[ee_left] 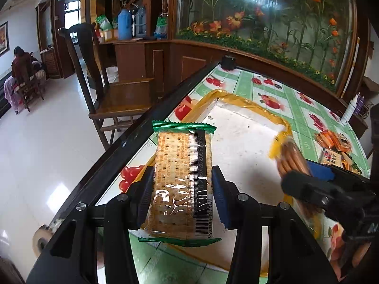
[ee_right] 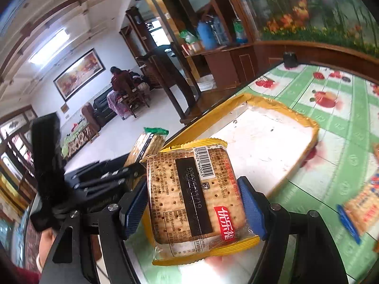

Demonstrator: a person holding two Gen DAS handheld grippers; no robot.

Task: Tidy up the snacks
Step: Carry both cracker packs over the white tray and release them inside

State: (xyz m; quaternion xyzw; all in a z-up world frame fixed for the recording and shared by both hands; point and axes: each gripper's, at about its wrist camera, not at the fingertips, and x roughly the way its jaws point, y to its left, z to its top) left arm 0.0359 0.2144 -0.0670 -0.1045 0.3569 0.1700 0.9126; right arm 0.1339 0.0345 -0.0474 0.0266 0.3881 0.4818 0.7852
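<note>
My left gripper is shut on a narrow cracker pack with green ends, held above the near left corner of a shallow white tray with a yellow rim. My right gripper is shut on a square cracker pack with yellow ends, held over the tray's near side. In the left wrist view the right gripper comes in from the right with the yellow pack seen edge-on. In the right wrist view the left gripper shows at the left with the green pack.
The tray lies on a table with a green fruit-print cloth. Orange-wrapped snack packs lie at the right on the cloth, and a blue-edged one shows in the right wrist view. A wooden chair stands beyond the table's left edge. A white bottle stands far right.
</note>
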